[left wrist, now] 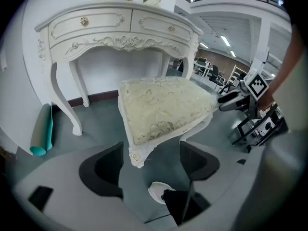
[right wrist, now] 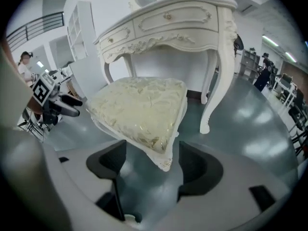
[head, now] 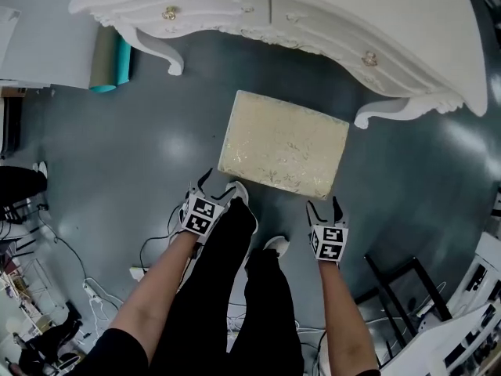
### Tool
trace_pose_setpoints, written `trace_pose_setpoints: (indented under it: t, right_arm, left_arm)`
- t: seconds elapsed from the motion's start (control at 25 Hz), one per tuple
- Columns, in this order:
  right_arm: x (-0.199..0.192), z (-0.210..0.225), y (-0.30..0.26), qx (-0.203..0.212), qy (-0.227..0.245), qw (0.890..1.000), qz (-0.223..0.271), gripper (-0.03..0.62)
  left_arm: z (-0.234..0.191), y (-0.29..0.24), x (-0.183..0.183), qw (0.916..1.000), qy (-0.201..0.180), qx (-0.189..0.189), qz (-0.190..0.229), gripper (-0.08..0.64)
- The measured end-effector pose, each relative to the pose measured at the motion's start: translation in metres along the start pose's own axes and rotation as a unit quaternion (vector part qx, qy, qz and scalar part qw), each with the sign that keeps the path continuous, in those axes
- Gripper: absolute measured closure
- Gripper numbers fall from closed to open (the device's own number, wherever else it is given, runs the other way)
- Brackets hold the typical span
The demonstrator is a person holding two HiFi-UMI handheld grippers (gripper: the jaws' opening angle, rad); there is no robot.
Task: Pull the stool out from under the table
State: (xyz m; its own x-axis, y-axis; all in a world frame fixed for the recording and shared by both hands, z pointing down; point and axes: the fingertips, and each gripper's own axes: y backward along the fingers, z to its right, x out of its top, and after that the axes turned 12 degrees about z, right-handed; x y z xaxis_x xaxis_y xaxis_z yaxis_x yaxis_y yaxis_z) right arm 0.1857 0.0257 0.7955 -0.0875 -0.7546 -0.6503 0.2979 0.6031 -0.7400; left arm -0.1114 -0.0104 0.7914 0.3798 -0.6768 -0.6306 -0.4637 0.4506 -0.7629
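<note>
Your left gripper (head: 218, 183) and right gripper (head: 323, 207) gape wide, forearms stretched forward, just short of the cream cushioned rectangular stool (head: 283, 143), at its near corners.

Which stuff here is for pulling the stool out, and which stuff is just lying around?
For the job: cream cushioned stool with white legs; white carved table; left gripper and right gripper, both open.
Just lying about: teal rolled mat beside the table leg; black metal stand.
</note>
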Motion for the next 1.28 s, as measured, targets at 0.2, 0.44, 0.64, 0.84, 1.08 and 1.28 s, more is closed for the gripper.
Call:
trace_pose_setpoints:
  t: [0.2, 0.44, 0.64, 0.84, 1.08, 1.28]
  right_arm:
    - [0.046, -0.02, 0.052, 0.033, -0.021, 0.999, 0.035, 0.238]
    - [0.099, -0.032, 0.113, 0.048, -0.059, 0.994, 0.073, 0.238]
    - [0.134, -0.051, 0.161, 0.071, -0.053, 0.992, 0.087, 0.238]
    - [0.163, -0.1, 0.231, 0.069, -0.044, 0.989, 0.123, 0.238]
    - [0.232, -0.113, 0.311, 0.052, -0.068, 0.979, 0.187, 0.238]
    - [0.289, -0.102, 0.379, 0.026, -0.078, 0.966, 0.246, 0.238]
  left_arm:
    - [0.039, 0.044, 0.039, 0.9988, -0.018, -0.022, 0.04, 0.195]
    - [0.096, 0.101, 0.084, 0.9952, -0.007, -0.038, 0.089, 0.195]
    - [0.127, 0.143, 0.138, 0.9899, 0.01, -0.013, 0.141, 0.195]
    - [0.159, 0.217, 0.19, 0.9821, 0.016, -0.004, 0.188, 0.195]
    - [0.183, 0.278, 0.272, 0.9685, -0.015, -0.005, 0.248, 0.195]
    - [0.224, 0.316, 0.309, 0.9667, -0.06, -0.024, 0.248, 0.195]
